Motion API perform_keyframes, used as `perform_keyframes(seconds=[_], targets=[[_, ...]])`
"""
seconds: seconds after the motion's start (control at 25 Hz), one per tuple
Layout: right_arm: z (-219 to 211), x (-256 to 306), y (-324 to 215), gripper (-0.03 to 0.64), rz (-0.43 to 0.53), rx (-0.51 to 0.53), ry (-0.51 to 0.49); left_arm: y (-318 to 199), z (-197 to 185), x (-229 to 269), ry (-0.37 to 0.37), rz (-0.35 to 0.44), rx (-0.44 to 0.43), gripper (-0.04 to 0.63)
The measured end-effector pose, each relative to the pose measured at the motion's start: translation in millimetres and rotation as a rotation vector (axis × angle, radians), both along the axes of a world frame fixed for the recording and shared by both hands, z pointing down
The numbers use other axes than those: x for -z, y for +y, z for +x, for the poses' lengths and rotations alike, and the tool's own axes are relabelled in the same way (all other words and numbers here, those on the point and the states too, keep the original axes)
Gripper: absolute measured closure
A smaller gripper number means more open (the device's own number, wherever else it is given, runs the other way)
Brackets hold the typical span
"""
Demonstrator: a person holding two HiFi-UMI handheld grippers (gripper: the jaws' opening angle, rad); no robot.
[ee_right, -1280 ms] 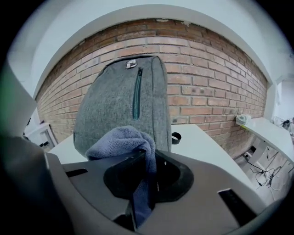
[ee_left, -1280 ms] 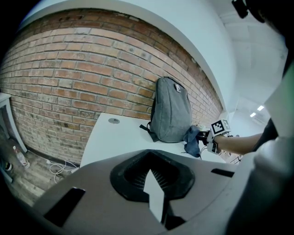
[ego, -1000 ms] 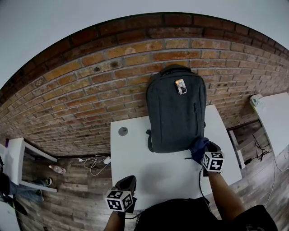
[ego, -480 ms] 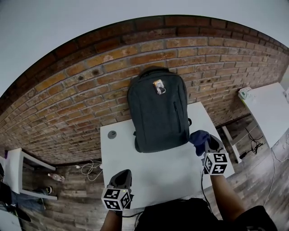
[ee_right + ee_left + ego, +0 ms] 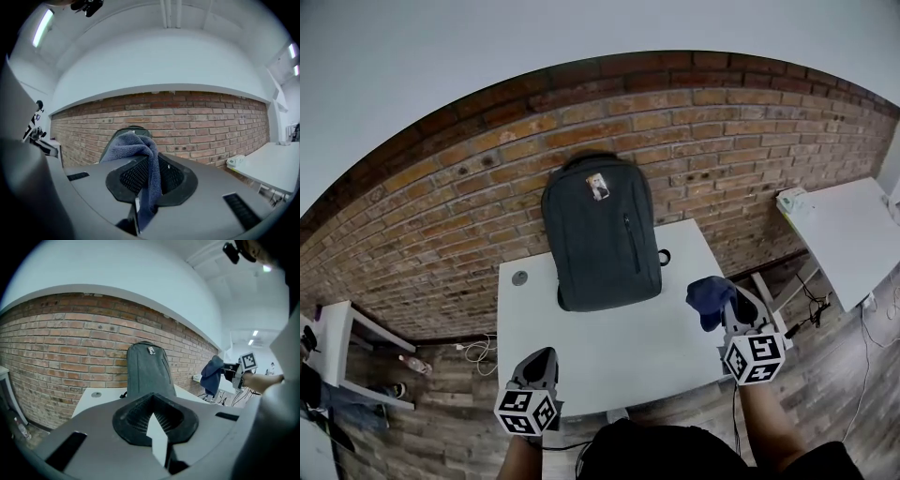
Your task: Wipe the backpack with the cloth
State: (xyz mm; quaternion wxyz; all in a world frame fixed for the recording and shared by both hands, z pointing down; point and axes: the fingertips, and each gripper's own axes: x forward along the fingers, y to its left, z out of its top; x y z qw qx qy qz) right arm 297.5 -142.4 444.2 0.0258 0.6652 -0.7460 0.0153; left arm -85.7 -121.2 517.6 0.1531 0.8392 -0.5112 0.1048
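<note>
Item: blue cloth (image 5: 706, 298), clamped in my right gripper (image 5: 727, 302); backpack (image 5: 600, 234) stands upright ahead and to its left, apart; my left gripper (image 5: 539, 361) closed, empty.

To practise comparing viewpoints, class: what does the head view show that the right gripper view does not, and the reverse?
Only the head view: a round disc lying on the white table. Only the right gripper view: the right tongs shut on the blue cloth. Both: the grey backpack upright against the brick wall.
</note>
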Motion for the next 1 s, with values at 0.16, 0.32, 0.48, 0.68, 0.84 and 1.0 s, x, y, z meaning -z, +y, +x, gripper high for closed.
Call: perform_keyframes(seconds=[0.16,0.32,0.48,0.68,0.84,1.0], targets=[[10,6,37,0.574,0.019,0.045,0.033,36,15,12,0.002,0.033,0.04,0.598],[16,11,76,0.574,0.026,0.113,0.034,80,38,47,-0.013,0.158,0.053,0.598],[18,19,110,0.574,0.026,0.189,-0.004,120,46,54,0.016,0.159,0.089,0.598],[22,21,143,0.574,0.024,0.237,-0.003,163,44,40,0.0,0.106,0.13,0.598],[25,15,161,0.574,0.005,0.23,-0.008,179,41,33,-0.005,0.085,0.133,0.598],[23,16,171,0.574,0.007,0.217,-0.018,174,40,43,-0.021,0.131,0.113,0.598]])
